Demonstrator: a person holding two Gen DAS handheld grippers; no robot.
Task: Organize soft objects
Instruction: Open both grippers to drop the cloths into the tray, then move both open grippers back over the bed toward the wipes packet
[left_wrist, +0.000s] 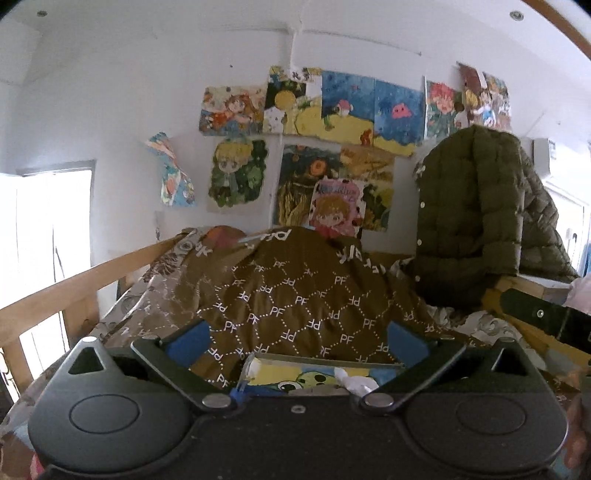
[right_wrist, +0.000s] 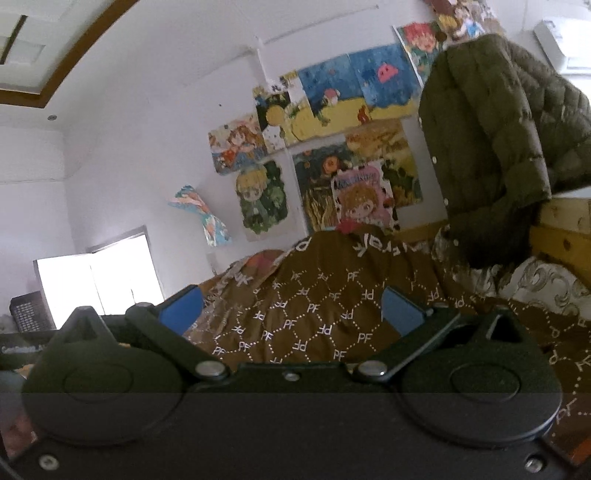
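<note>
A brown quilt (left_wrist: 295, 291) with a white "PF" diamond pattern lies heaped on a bed; it also shows in the right wrist view (right_wrist: 325, 295). An olive puffer jacket (left_wrist: 476, 206) hangs over the bed frame at the right, also in the right wrist view (right_wrist: 491, 147). My left gripper (left_wrist: 297, 338) is open with blue pads just before the quilt. A colourful cartoon-print item (left_wrist: 314, 378) lies just under it. My right gripper (right_wrist: 291, 308) is open, its pads close to the quilt. Neither holds anything.
A wooden bed rail (left_wrist: 74, 284) runs along the left. Yellow wooden frame boards (right_wrist: 561, 236) stand at the right. Several drawings (left_wrist: 332, 110) hang on the white wall. A bright window (left_wrist: 48, 236) is at the left. A patterned sheet (right_wrist: 546, 284) lies under the jacket.
</note>
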